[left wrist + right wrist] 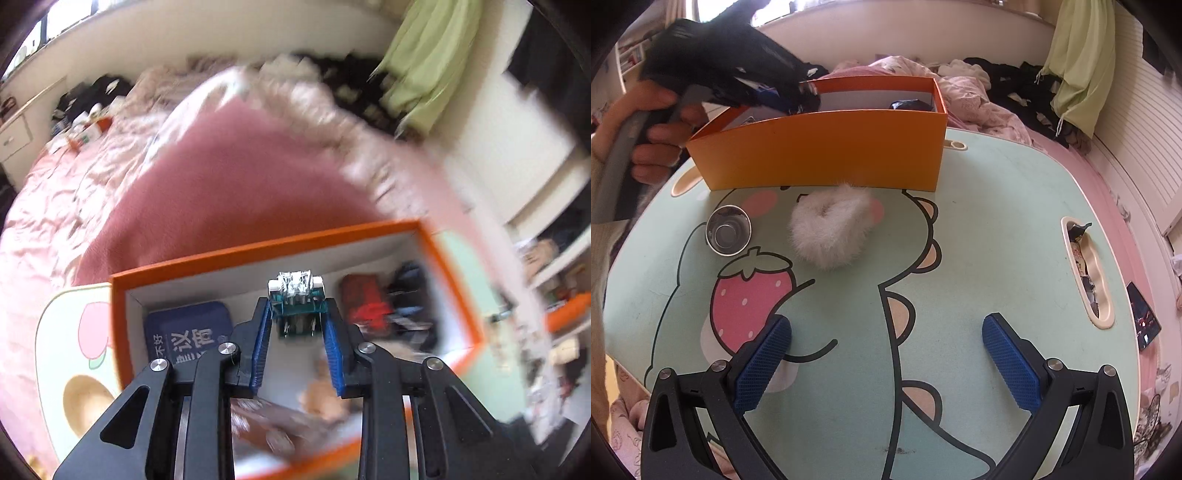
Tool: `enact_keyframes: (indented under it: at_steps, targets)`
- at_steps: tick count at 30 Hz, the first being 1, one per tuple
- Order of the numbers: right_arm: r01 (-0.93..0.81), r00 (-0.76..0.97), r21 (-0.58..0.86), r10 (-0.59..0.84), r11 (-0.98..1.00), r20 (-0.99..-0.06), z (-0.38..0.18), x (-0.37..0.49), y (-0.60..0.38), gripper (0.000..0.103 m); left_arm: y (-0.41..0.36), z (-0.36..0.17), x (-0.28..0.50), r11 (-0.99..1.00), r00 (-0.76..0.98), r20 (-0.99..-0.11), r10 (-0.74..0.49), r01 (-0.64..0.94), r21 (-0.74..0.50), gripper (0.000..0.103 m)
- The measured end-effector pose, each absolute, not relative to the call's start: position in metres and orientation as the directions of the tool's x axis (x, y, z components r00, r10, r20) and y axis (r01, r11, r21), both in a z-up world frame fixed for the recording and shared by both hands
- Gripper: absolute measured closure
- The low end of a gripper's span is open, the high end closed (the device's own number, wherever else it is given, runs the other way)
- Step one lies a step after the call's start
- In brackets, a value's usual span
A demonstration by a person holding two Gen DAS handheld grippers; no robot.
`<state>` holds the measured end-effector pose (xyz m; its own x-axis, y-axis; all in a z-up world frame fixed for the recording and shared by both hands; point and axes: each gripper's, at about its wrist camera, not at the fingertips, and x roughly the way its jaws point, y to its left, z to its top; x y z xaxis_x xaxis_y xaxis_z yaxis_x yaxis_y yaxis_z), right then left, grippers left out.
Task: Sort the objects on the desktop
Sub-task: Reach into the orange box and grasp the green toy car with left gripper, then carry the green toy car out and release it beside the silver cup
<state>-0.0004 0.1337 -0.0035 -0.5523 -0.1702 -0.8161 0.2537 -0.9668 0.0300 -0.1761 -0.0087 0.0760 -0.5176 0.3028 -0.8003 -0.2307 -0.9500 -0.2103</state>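
Note:
My left gripper [297, 314] is shut on a small teal and silver toy car [296, 295] and holds it above the inside of the orange box [266, 249]. The box holds a blue card case [188, 330], a red and black bundle [388, 306] and blurred items below. In the right wrist view the left gripper [803, 92] reaches over the orange box [820, 155] from the left. My right gripper [886, 358] is open and empty above the cartoon table. A white fluffy scrunchie [831, 225] and a small metal cup [728, 229] lie in front of the box.
The small table [997, 221] has a mint cartoon dinosaur top and stands on a bed with pink bedding [221, 177]. A side slot [1087, 273] at its right edge holds wrappers. A phone [1143, 321] lies on the bed to the right. Clothes are piled behind.

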Motion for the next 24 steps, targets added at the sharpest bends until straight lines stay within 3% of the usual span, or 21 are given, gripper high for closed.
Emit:
enact_keyframes:
  at_steps: [5, 9, 13, 17, 24]
  targets:
    - [0.254, -0.552, 0.029, -0.17, -0.967, -0.816, -0.004, -0.001, 0.134, 0.0, -0.022, 0.131, -0.122, -0.912, -0.618, -0.672, 0.409, -0.294, -0.284, 0.075]
    - [0.254, -0.552, 0.029, -0.17, -0.967, -0.816, -0.004, -0.001, 0.134, 0.0, -0.033, 0.145, -0.079, -0.899, -0.646, -0.626, 0.438, -0.333, -0.285, 0.075]
    - [0.254, -0.553, 0.029, -0.169, -0.967, -0.816, -0.004, -0.001, 0.133, 0.0, -0.047, 0.123, -0.051, -0.911, -0.631, -0.659, 0.411, -0.307, -0.274, 0.075]
    - [0.254, -0.553, 0.029, -0.17, -0.967, -0.816, -0.004, -0.001, 0.134, 0.0, -0.067, 0.092, -0.035, -0.951, -0.637, -0.706, 0.308, -0.213, -0.223, 0.075]
    - [0.253, -0.553, 0.029, -0.169, -0.967, -0.816, -0.005, 0.0, 0.134, 0.0, -0.055, 0.042, -0.04, -0.946, -0.553, -0.767, 0.324, -0.195, -0.259, 0.075]
